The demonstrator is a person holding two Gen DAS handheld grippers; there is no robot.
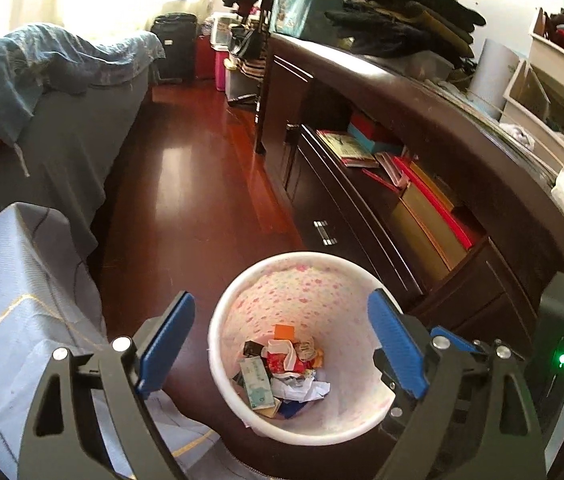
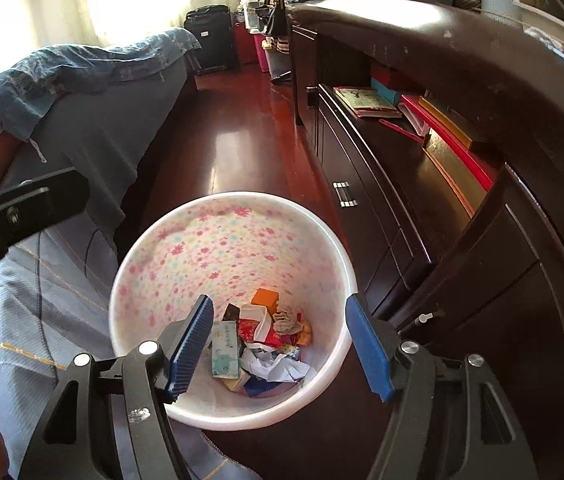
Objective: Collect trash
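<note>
Both hand-held grippers, my left (image 1: 282,344) and my right (image 2: 279,344), tilt downward, spread wide and empty, over the floral wastebasket (image 2: 233,240) standing upright on the floor (image 1: 185,184), trash (image 2: 259,344) piled at its bottom.

1 white waste bin (image 2: 334,264) with a flowered lining stands on the floor, holding 1 heap of trash: 1 green tissue packet (image 2: 225,356), 1 orange box (image 2: 264,298), several crumpled wrappers too tangled to count. 1 black suitcase (image 1: 173,46), 1 bed (image 1: 61,140), 2 grippers, each with 2 blue fingers (image 2: 191,346).
</note>
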